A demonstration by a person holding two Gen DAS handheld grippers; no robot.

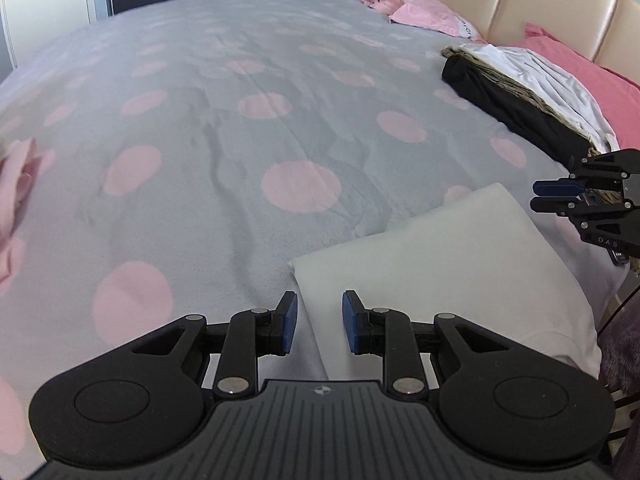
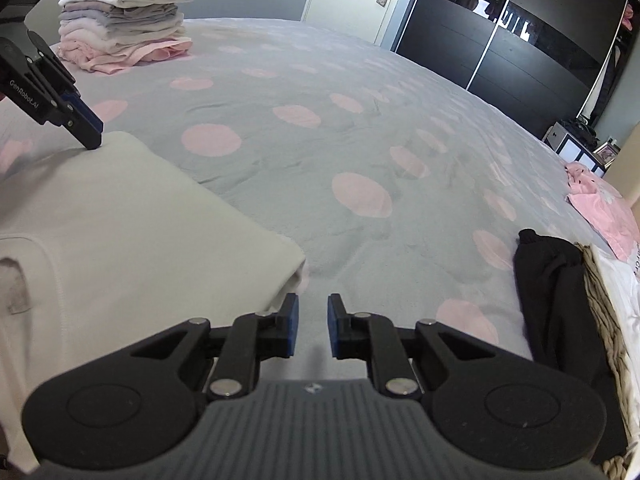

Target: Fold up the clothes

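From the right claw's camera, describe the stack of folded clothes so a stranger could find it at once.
Start at the bed with the grey cover dotted with pink spots. Look to its far left corner, near the wall: the stack of folded clothes sits there. It is the only tall, tidy pile, white on top and pink at the bottom, unlike the single flat white garment nearby.

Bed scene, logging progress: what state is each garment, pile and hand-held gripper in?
White garment: folded flat, held by neither.
Stack of clothes: folded, piled neatly.
Black garment: unfolded, draped on the pile.
Left hand-held gripper: open, empty.
Right hand-held gripper: open, empty.
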